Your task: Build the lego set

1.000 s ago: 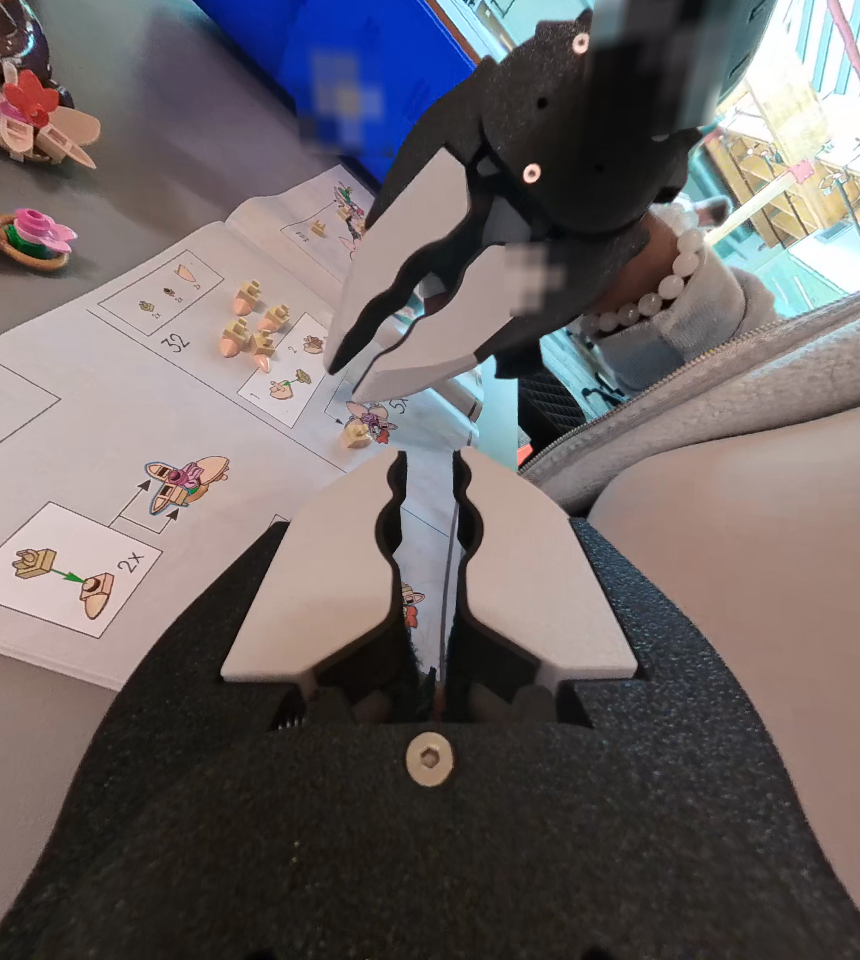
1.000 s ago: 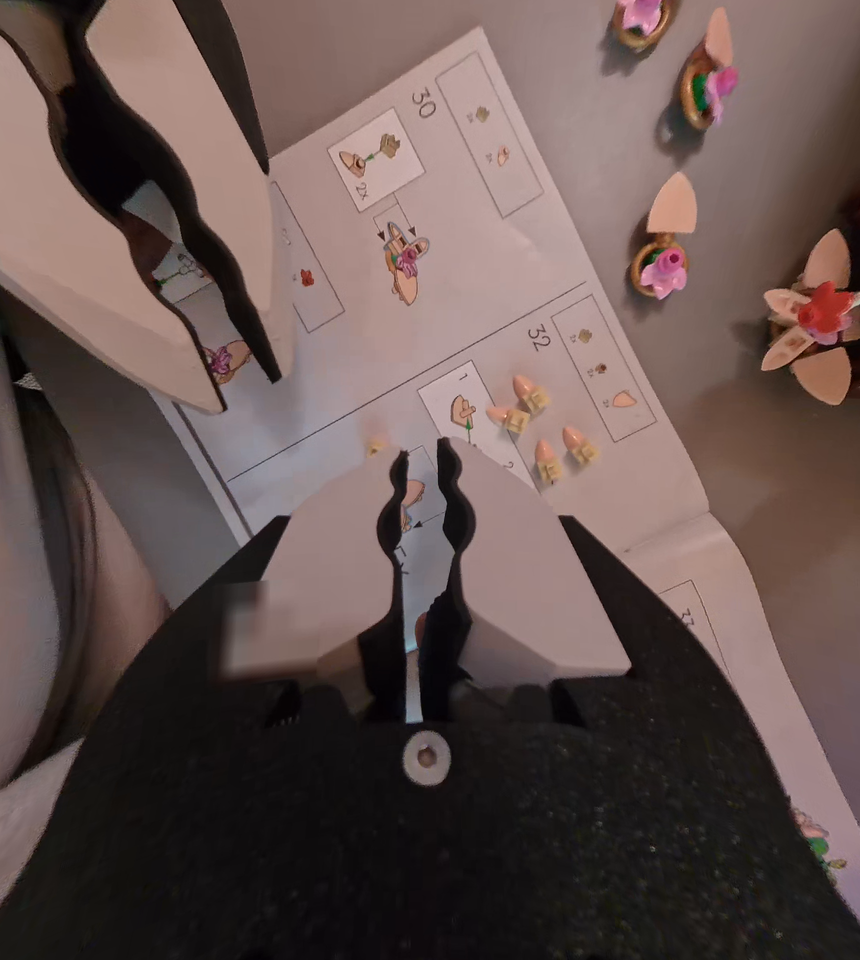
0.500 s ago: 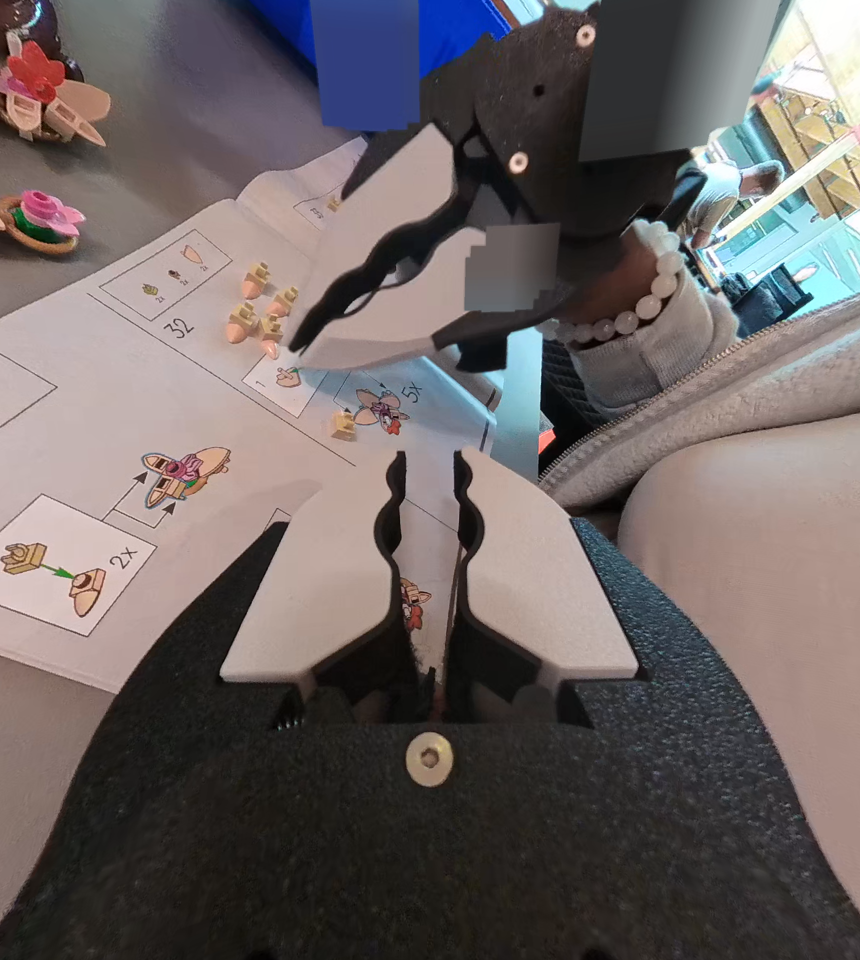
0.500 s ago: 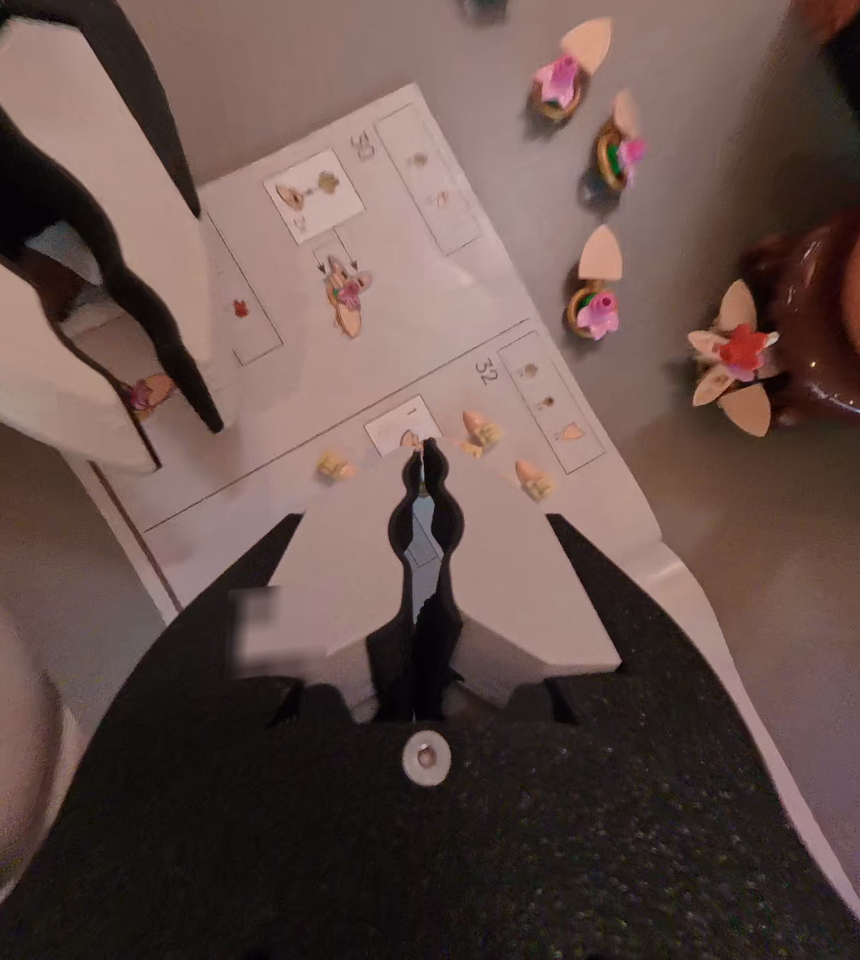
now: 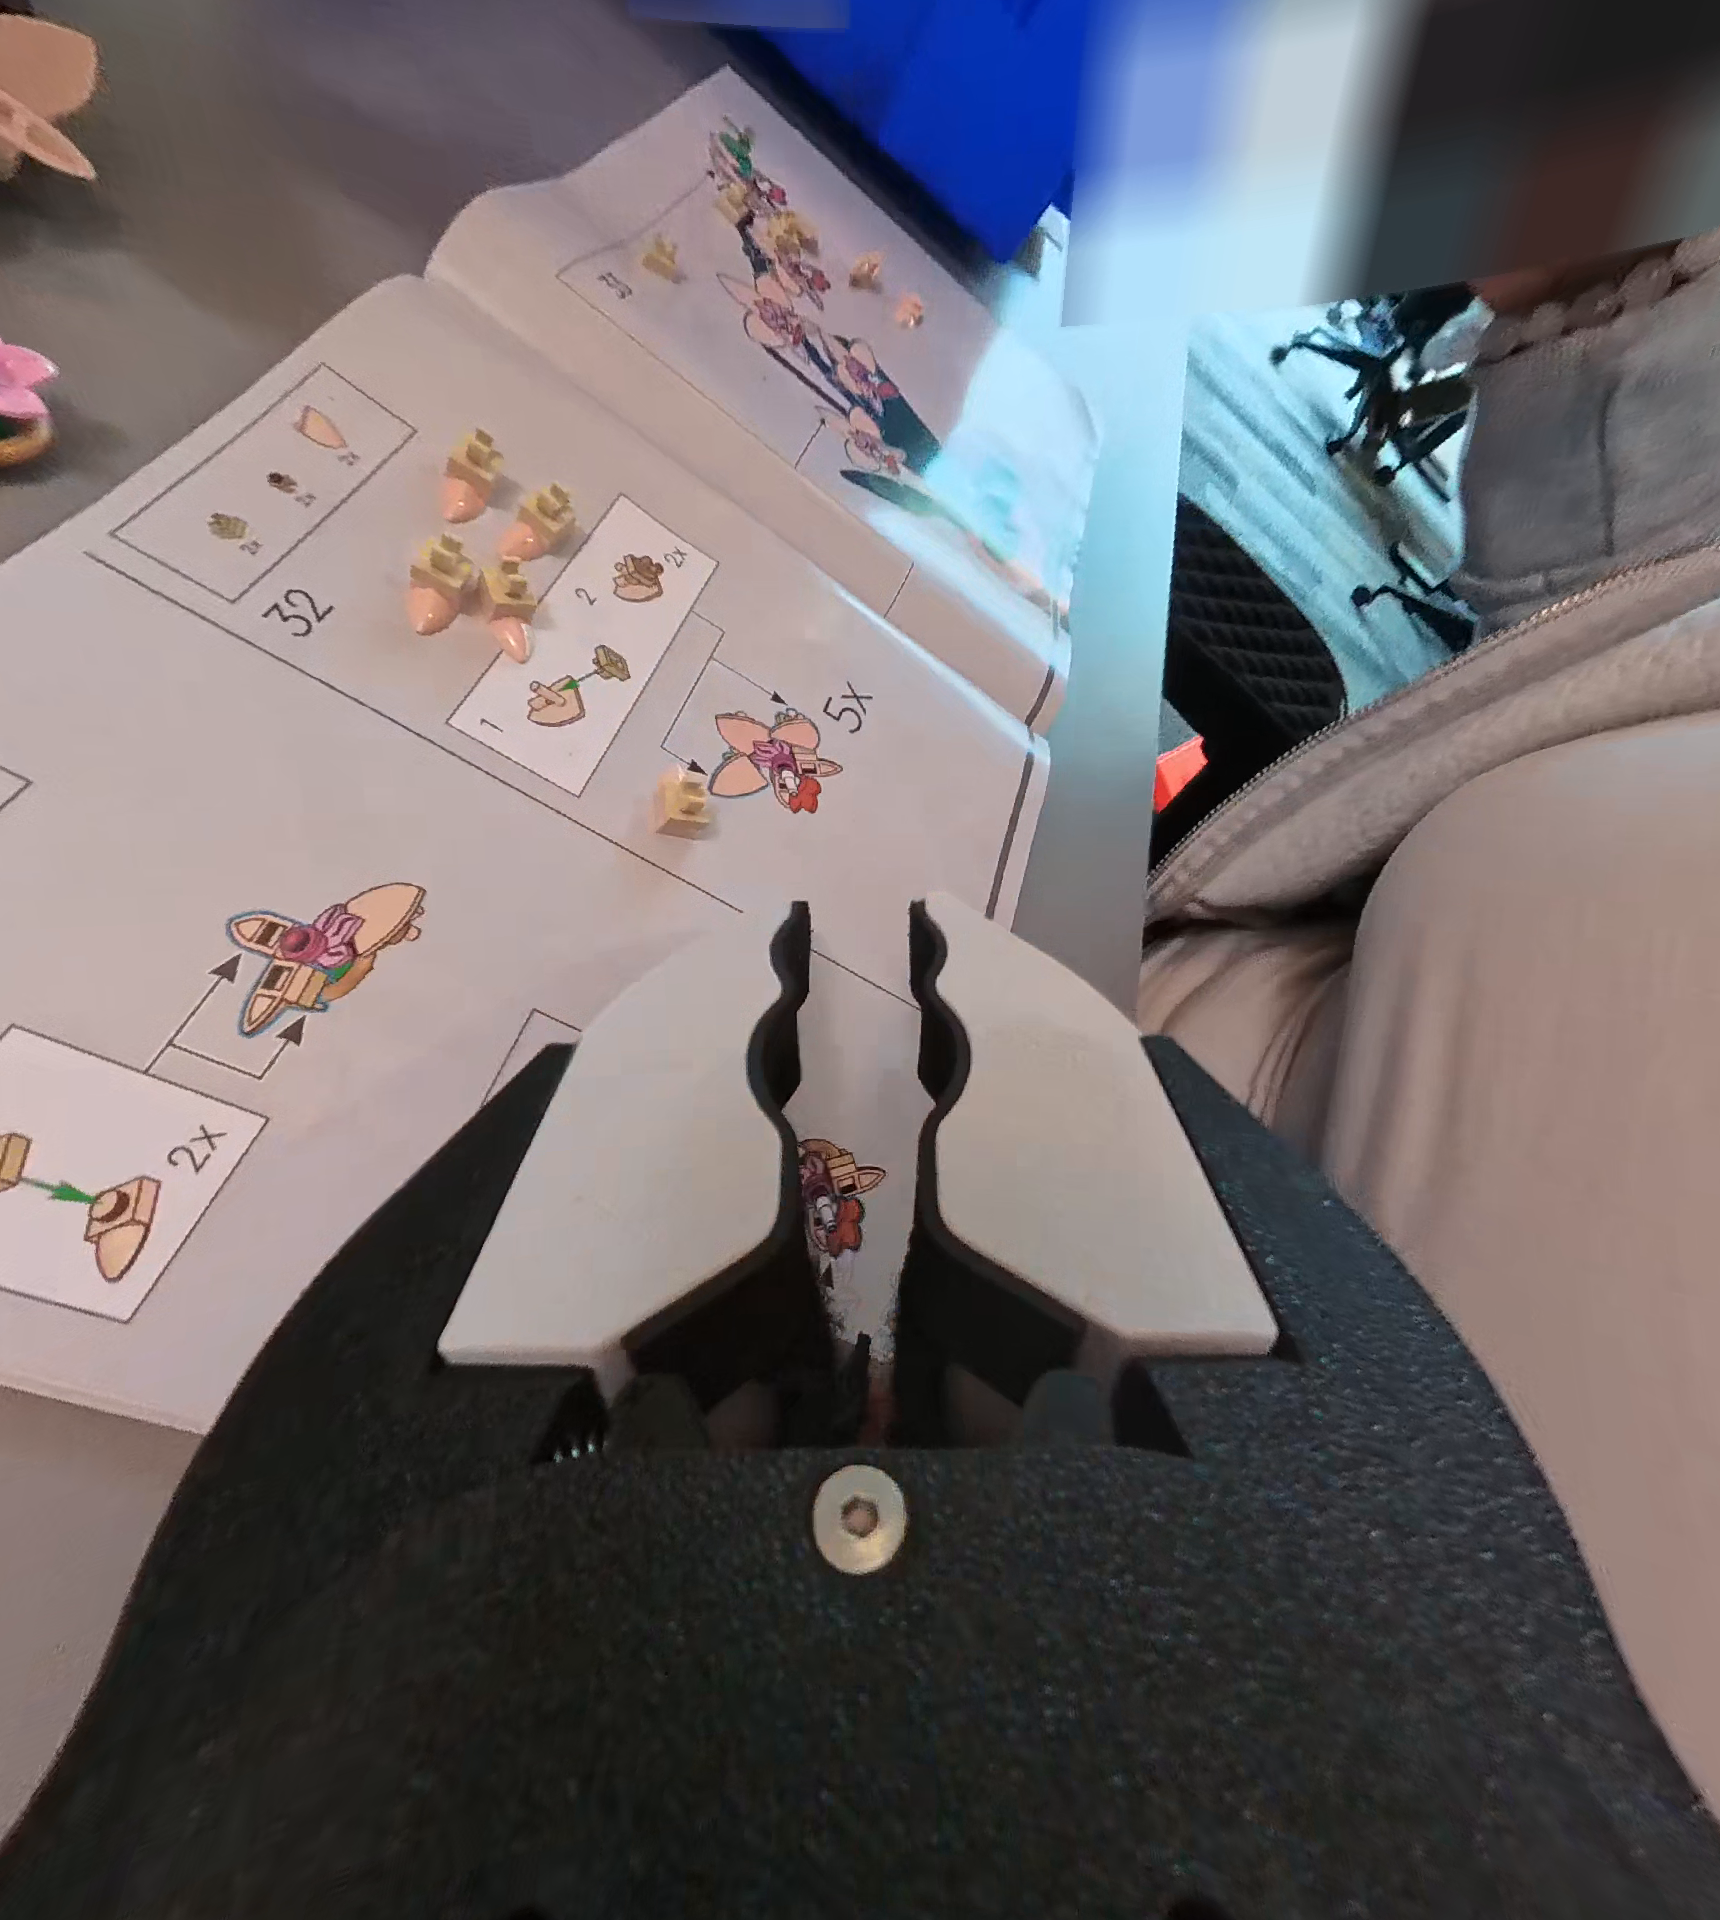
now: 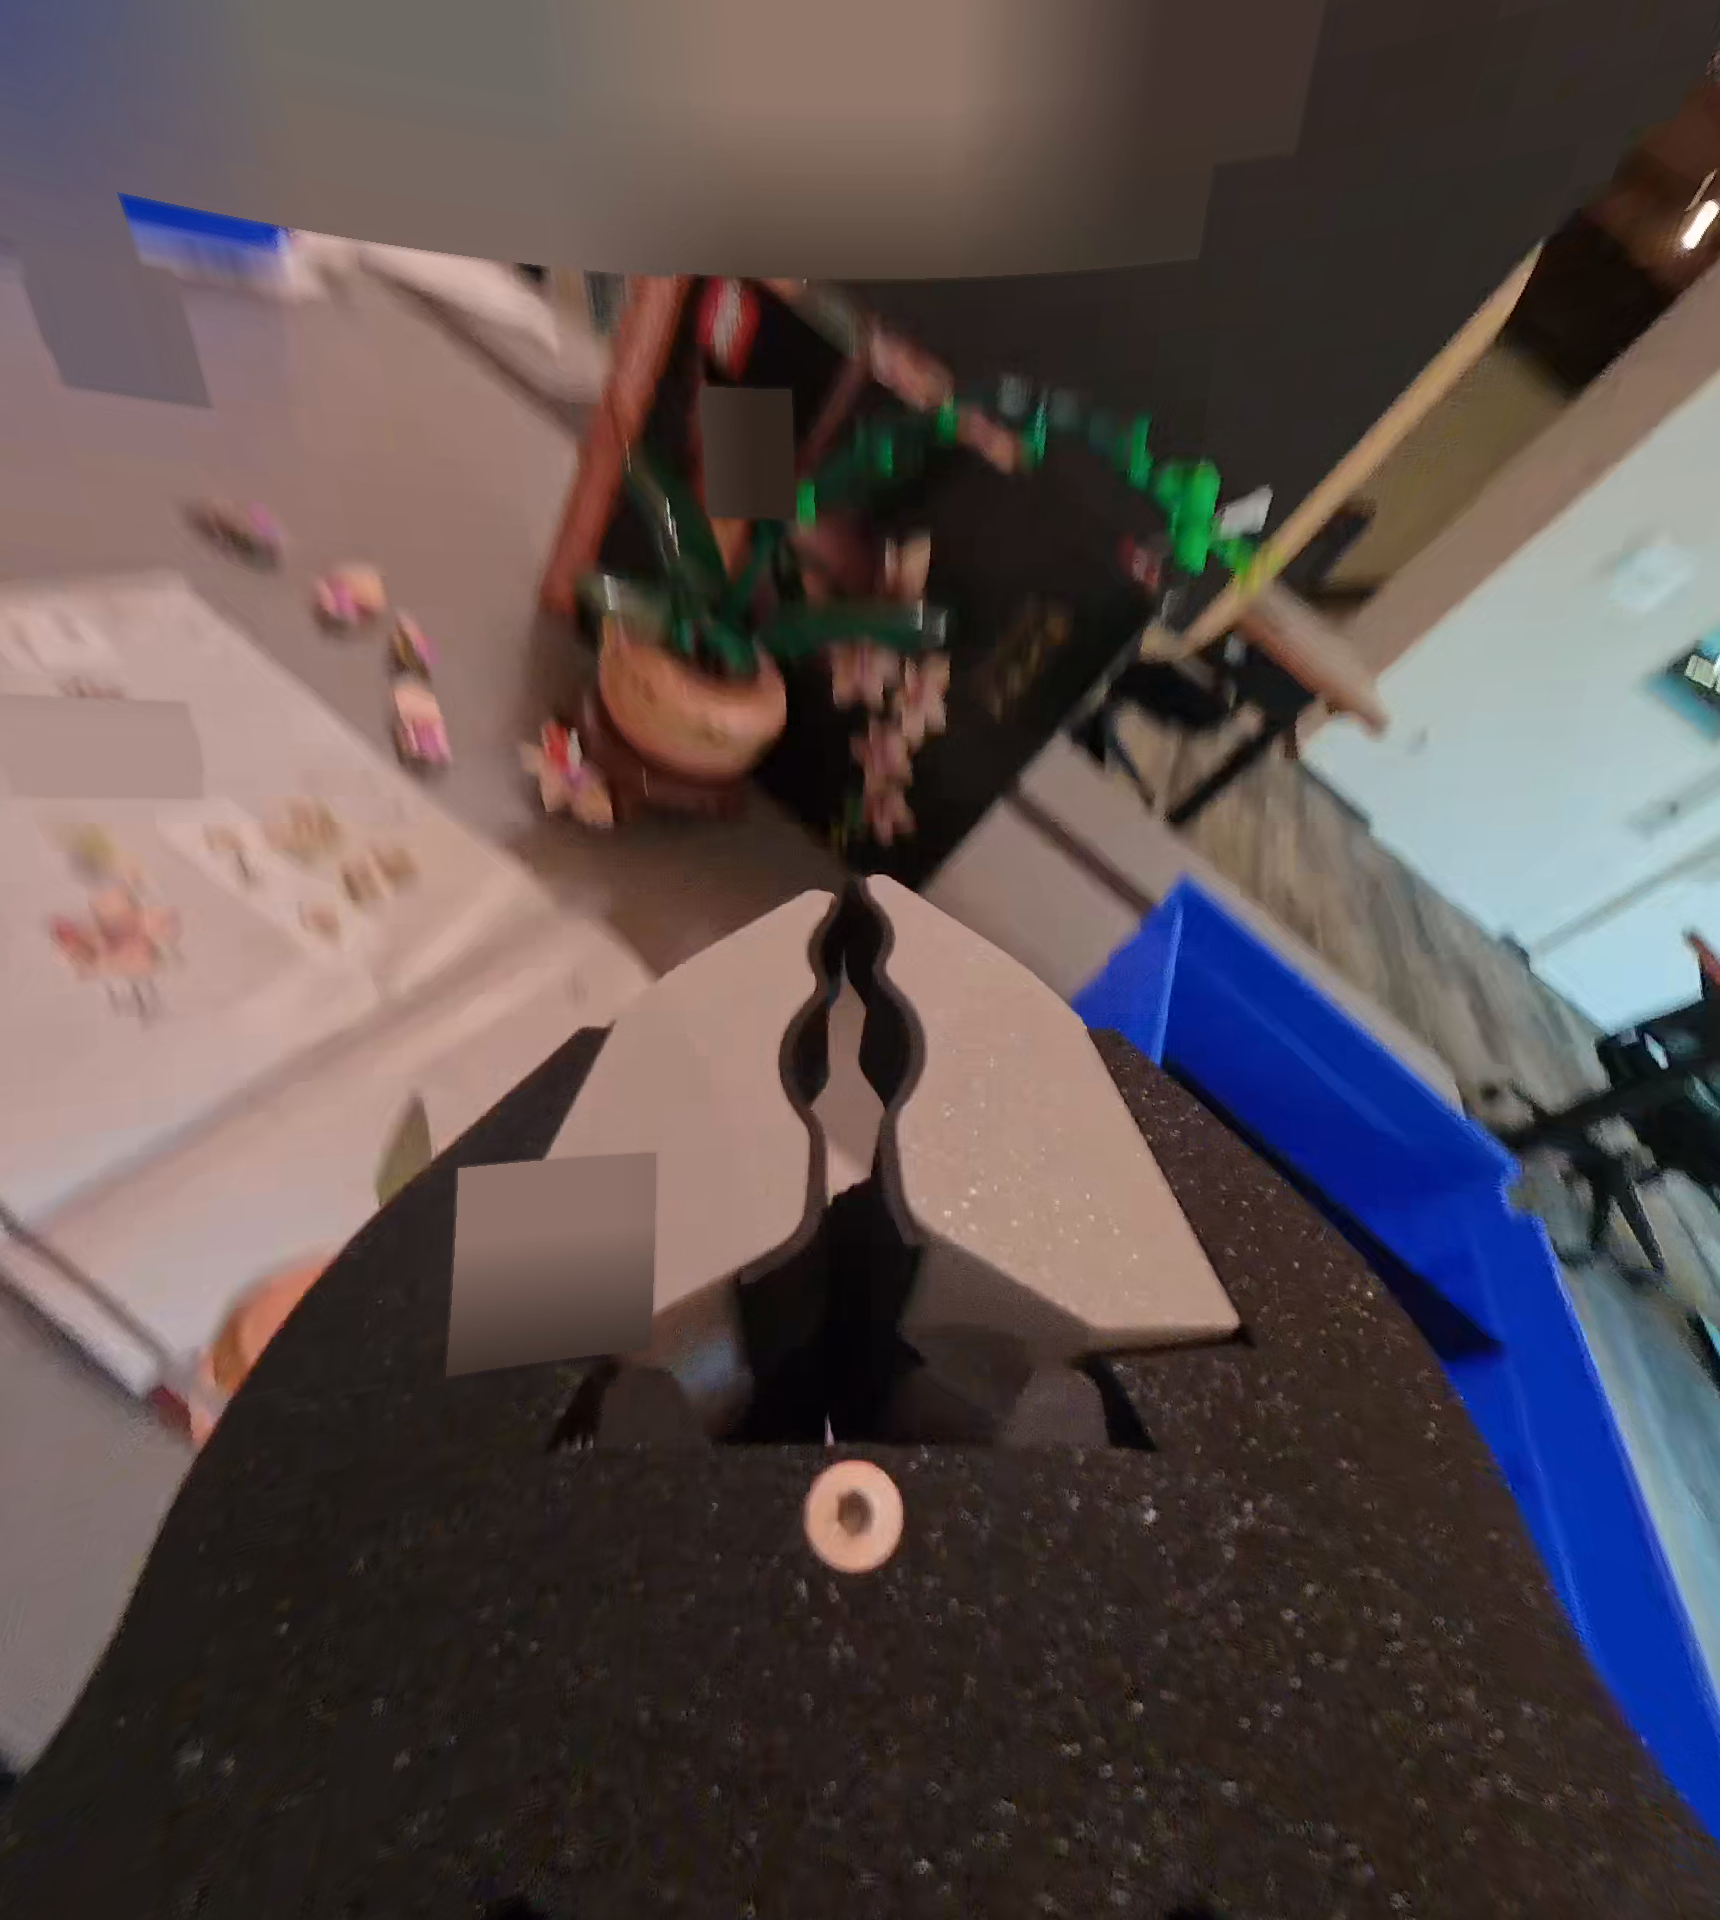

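Left gripper [image 5: 858, 914] hovering over white paper instruction booklet [image 5: 212, 831], jaws narrowly parted, gripping nothing; right gripper [image 6: 854, 891] jaws closed, bare.

Left wrist cam sits low and close over the open instruction booklet [image 5: 212, 810], looking fwd along its fingers across the pages, table edge to its right. Right wrist cam is higher and farther from the booklet [image 6: 160, 935], blurred, facing the brick plant pot [image 6: 690, 707] beyond. Both views share the booklet.
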Available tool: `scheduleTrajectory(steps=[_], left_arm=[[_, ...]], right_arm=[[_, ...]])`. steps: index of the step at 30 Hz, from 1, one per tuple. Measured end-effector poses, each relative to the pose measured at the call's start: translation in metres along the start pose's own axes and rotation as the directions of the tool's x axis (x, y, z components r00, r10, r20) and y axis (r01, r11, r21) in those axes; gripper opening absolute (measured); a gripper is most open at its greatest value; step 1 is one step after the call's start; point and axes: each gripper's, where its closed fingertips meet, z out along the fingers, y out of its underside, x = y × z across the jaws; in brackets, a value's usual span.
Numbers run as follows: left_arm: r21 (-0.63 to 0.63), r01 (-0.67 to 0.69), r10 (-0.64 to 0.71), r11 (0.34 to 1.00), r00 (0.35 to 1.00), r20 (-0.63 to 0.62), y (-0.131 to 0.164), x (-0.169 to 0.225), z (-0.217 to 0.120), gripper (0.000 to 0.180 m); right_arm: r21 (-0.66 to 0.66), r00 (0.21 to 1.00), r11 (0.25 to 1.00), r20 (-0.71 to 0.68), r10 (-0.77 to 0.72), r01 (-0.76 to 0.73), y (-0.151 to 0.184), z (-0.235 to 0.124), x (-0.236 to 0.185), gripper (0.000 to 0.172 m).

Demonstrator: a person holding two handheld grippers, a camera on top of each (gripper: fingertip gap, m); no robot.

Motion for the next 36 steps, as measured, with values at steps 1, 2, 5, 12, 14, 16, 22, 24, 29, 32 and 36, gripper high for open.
scheduleTrajectory(steps=[1,2,5,12,14,16,22,24,29,32,36], left_arm=[[-0.005,-0.019,0.019,1.000,1.000,0.010,0.000,0.000,0.000,0.018],[-0.006,-0.040,0.040,0.999,0.999,0.026,0.000,0.000,0.001,0.017],[-0.013,-0.097,0.098,0.995,0.993,0.067,-0.002,-0.002,0.000,0.016],[-0.033,-0.113,0.116,0.993,0.987,0.114,-0.001,-0.009,-0.001,0.016],[-0.038,-0.117,0.120,0.992,0.986,0.119,0.000,-0.010,-0.001,0.016],[-0.041,-0.115,0.119,0.993,0.986,0.118,0.000,-0.010,0.000,0.016],[-0.028,-0.098,0.100,0.995,0.991,0.088,-0.002,-0.009,-0.001,0.015],[-0.021,-0.087,0.088,0.996,0.993,0.073,-0.002,-0.008,-0.001,0.015],[-0.010,-0.056,0.056,0.998,0.997,0.044,-0.003,-0.007,-0.002,0.016],[0.002,-0.056,0.056,0.998,0.998,0.041,-0.004,-0.007,-0.004,0.016],[0.003,-0.060,0.060,0.998,0.998,0.032,-0.004,-0.005,-0.004,0.016]], right_arm=[[-0.101,1.000,0.995,0.027,-0.006,0.008,0.020,-0.001,-0.001,0.000],[-0.212,0.997,0.977,0.071,0.025,-0.010,0.043,-0.001,-0.006,0.000],[-0.521,0.956,0.832,0.093,0.278,-0.192,0.110,-0.006,-0.023,0.001],[-0.628,0.913,0.715,0.016,0.407,-0.308,0.146,-0.002,-0.036,0.009],[-0.649,0.920,0.683,-0.065,0.387,-0.334,0.153,0.000,-0.032,0.010],[-0.663,0.918,0.661,-0.109,0.381,-0.352,0.157,0.000,-0.034,0.009],[-0.625,0.849,0.606,-0.193,0.492,-0.493,0.162,0.007,-0.037,0.010],[-0.616,0.825,0.595,-0.170,0.539,-0.516,0.159,0.010,-0.043,0.000],[-0.630,0.737,0.599,0.061,0.673,-0.495,0.136,0.017,-0.079,0.000],[-0.607,0.798,0.668,0.089,0.596,-0.431,0.126,0.020,-0.081,0.007],[-0.585,0.910,0.706,-0.154,0.385,-0.399,0.136,0.014,-0.033,0.021]])
